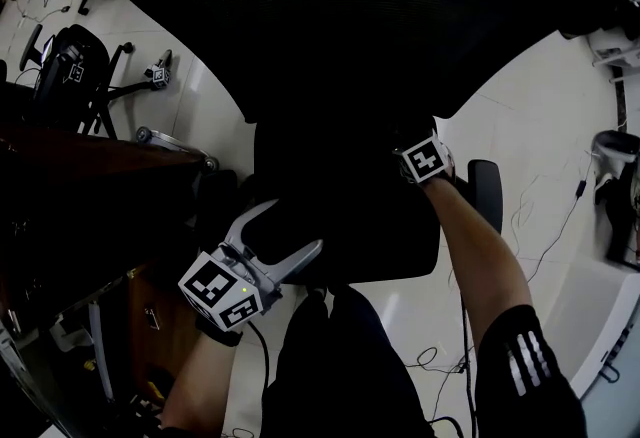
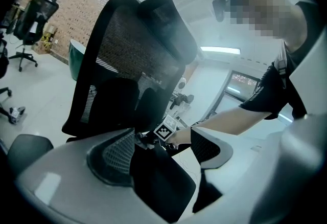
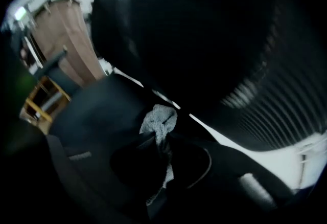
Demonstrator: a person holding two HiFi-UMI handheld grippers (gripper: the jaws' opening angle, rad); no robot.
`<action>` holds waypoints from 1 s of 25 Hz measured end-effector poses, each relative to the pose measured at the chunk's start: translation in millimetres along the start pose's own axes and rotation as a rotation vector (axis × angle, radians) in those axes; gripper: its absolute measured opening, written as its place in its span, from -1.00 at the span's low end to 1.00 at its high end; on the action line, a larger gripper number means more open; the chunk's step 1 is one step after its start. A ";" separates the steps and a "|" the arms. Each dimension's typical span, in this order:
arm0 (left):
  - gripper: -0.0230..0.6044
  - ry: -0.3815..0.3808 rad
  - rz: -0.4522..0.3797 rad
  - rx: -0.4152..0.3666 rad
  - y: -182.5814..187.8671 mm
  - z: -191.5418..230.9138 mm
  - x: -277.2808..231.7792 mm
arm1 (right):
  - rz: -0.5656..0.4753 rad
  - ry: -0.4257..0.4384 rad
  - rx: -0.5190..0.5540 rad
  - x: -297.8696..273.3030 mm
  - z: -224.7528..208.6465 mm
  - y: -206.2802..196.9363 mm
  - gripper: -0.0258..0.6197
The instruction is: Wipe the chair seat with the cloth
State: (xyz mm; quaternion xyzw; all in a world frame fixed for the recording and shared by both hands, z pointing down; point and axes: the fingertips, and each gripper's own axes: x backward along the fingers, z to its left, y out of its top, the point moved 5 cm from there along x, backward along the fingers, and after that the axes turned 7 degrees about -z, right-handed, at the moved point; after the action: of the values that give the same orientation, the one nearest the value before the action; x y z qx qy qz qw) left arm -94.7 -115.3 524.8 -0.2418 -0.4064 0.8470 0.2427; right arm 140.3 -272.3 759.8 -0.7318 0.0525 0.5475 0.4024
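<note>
Black chair seat [image 1: 345, 221], cloth [image 3: 160, 117] pinched in right gripper [image 3: 157, 142]

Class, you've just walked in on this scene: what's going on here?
A person stands over a black office chair with a claw in each hand. The right claw is shut on a grey cloth, held low at the back of the chair seat, close to the backrest. The left claw is open at the seat's front left edge and grips nothing.
</note>
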 end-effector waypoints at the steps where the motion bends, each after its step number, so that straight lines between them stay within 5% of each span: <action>1: 0.26 0.007 -0.003 0.001 0.1 1.2 4.9 | -0.053 0.038 -0.009 -2.7 19.0 14.6 -0.77; 5: 0.26 0.052 -0.012 -0.002 -0.7 7.8 25.8 | -0.152 0.194 0.016 -23.8 110.3 60.7 -0.77; 13: 0.26 0.102 -0.015 0.004 -13.1 21.5 56.5 | -0.123 0.362 0.155 -67.7 243.1 85.1 -0.77; 18: 0.26 0.104 -0.013 0.027 -26.1 20.5 59.5 | -0.044 0.357 0.221 -87.5 252.1 56.9 -0.77; 25: 0.26 0.060 0.003 0.035 -28.5 8.5 46.1 | 0.051 0.258 0.239 -74.1 197.0 -0.3 -0.77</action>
State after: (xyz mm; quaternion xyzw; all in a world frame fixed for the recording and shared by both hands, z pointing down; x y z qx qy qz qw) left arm -129.0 -76.4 542.6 -0.2633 -0.3839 0.8467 0.2576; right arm -38.4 -171.6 807.4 -0.7413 0.1869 0.4488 0.4626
